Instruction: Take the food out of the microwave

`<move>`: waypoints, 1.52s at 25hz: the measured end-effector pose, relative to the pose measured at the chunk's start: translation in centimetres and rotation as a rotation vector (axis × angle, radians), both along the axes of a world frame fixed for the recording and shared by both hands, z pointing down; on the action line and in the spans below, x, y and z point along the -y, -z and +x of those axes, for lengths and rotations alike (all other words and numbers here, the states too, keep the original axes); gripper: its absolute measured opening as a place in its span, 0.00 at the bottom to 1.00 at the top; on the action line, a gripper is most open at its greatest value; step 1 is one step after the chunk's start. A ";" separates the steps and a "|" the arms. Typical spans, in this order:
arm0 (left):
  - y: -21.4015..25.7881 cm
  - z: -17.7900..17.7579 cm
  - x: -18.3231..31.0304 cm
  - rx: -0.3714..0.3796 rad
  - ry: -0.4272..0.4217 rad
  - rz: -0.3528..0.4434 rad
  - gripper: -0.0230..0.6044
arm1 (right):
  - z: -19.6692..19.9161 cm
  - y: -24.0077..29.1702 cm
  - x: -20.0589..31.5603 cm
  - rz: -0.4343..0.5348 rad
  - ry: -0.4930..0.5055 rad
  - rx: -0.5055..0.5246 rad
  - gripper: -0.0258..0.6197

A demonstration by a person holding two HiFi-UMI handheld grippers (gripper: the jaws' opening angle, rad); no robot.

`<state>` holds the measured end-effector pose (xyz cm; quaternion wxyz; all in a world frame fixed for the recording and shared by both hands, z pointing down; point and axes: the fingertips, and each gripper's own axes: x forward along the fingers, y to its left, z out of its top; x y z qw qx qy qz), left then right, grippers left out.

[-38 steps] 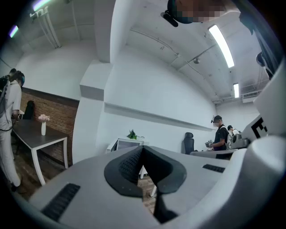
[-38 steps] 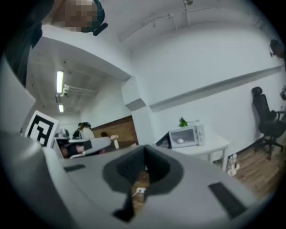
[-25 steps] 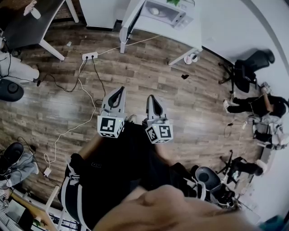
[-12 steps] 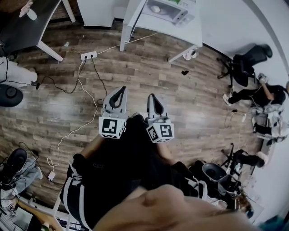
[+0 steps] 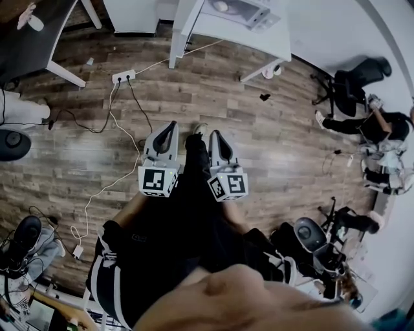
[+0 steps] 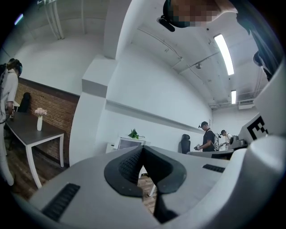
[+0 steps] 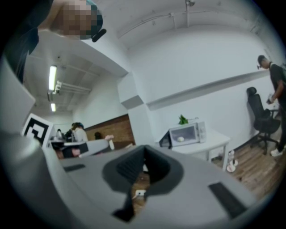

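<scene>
Wood planks make up the floor (image 5: pixel 213 90) that lies between me and the white table (image 5: pixel 259 39) at the top of the head view. The microwave (image 5: pixel 236 10) sits on that table with its door swung open, and the food (image 5: pixel 221 6), a pale round lump, is inside it. I hold both tools out in front of me, side by side and well apart from the table. My left gripper (image 5: pixel 169 127) has its jaws pressed together with nothing between them, the dark pads meeting at the tip in its own view. My right gripper (image 5: pixel 216 134) is the same, closed on nothing (its view looks across to the microwave, which has a small green plant (image 7: pixel 182 120) on top). A power strip (image 5: pixel 124 77) lies on the floor, and its cables (image 5: pixel 116 161) trail toward me
</scene>
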<state>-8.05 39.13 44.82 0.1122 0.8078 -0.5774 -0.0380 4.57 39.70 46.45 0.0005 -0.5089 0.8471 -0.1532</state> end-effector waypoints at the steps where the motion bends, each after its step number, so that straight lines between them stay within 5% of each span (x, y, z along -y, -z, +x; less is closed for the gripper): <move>1: 0.0 0.1 0.5 0.001 0.001 0.002 0.08 | 0.1 -0.1 0.6 0.001 0.001 0.001 0.09; 10: -0.3 2.2 6.9 0.033 -0.008 0.010 0.08 | 2.0 -0.4 7.6 0.016 0.011 0.007 0.09; 24: 0.7 10.2 22.6 0.033 0.058 -0.005 0.08 | 9.7 -1.2 24.0 -0.010 0.114 -0.017 0.09; 38: 0.3 13.1 30.1 0.062 0.118 -0.047 0.08 | 11.9 -2.1 33.6 -0.025 0.187 -0.003 0.09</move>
